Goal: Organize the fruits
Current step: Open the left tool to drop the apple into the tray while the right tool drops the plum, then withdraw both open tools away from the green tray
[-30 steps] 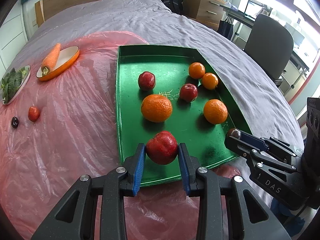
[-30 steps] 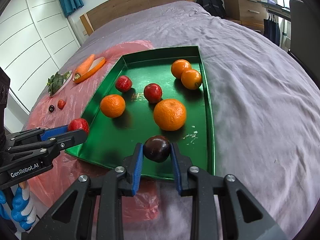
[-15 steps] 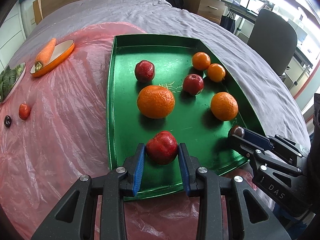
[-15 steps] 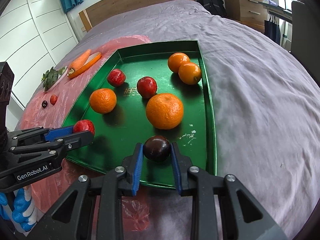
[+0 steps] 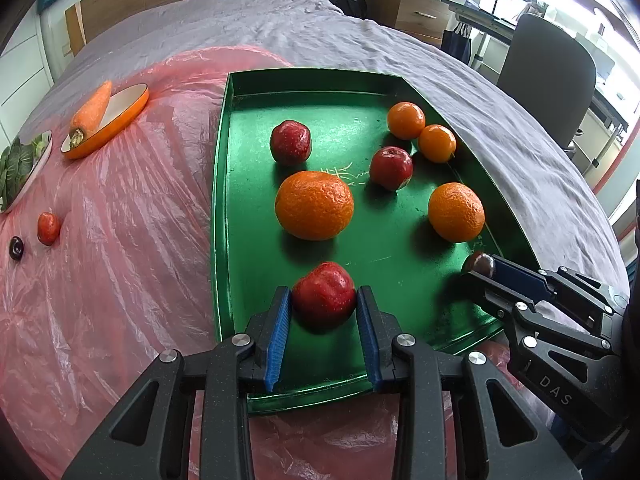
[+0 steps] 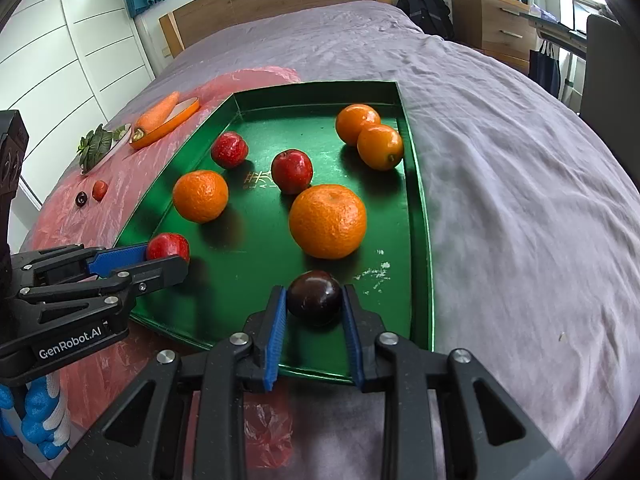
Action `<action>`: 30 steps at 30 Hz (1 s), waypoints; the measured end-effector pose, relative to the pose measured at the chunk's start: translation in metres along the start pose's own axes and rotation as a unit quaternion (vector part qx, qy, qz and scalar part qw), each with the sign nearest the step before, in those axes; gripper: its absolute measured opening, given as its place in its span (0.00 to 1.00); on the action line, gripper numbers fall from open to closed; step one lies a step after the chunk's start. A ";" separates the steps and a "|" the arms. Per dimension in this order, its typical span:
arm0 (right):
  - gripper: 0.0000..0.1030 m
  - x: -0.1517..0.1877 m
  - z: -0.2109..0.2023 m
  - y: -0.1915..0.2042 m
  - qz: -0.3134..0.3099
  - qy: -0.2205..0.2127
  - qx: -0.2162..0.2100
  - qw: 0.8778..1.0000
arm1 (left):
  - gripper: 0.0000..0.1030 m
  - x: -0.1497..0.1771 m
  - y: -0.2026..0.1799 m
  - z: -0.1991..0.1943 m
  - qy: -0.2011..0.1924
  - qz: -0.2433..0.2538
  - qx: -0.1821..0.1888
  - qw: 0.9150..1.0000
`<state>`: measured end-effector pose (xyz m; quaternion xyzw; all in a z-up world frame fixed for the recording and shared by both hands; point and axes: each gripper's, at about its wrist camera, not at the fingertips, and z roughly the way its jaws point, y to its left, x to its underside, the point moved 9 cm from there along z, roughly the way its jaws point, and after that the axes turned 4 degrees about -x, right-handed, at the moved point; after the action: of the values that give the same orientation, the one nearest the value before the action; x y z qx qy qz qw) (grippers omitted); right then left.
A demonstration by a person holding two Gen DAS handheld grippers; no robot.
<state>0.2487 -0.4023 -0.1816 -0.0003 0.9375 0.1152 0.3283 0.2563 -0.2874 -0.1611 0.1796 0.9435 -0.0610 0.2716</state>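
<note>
Jaws clamp fruit above the green tray: left gripper a red apple, right gripper a dark plum.

Both cameras ride just behind their jaws, angled steeply down the bed toward the headboard. The left view peers in close over the green tray near its left edge, the right view near its right edge; both share that tray.

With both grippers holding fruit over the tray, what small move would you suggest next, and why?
Probably lower and release. The left gripper grips a red apple and the right gripper a dark plum, both over bare floor at the near end of the green tray.
</note>
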 end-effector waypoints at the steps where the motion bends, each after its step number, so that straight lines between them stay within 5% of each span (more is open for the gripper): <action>1: 0.40 0.000 0.000 0.000 0.000 0.000 0.000 1.000 | 0.28 0.000 0.000 0.000 0.000 0.000 0.000 1.000; 15: 0.43 0.001 0.000 -0.001 0.000 -0.001 0.004 1.000 | 0.29 0.000 0.001 -0.002 -0.001 -0.002 -0.003 1.000; 17: 0.52 0.001 -0.001 -0.001 0.000 -0.001 0.007 1.000 | 0.33 -0.001 0.003 -0.004 -0.003 -0.003 -0.004 1.000; 18: 0.69 0.001 -0.002 -0.002 0.001 -0.002 0.010 1.000 | 0.35 -0.001 0.003 -0.004 -0.004 -0.003 -0.003 1.000; 19: 0.75 0.001 -0.003 -0.003 0.001 -0.004 0.013 1.000 | 0.38 -0.001 0.003 -0.006 -0.005 -0.003 -0.002 1.000; 30: 0.87 -0.003 -0.031 -0.001 0.006 -0.018 0.032 0.999 | 0.46 -0.007 0.004 -0.040 -0.037 -0.005 0.010 0.999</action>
<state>0.2320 -0.4102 -0.1562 0.0182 0.9345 0.0872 0.3446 0.2437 -0.2776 -0.1232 0.1754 0.9331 -0.0781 0.3041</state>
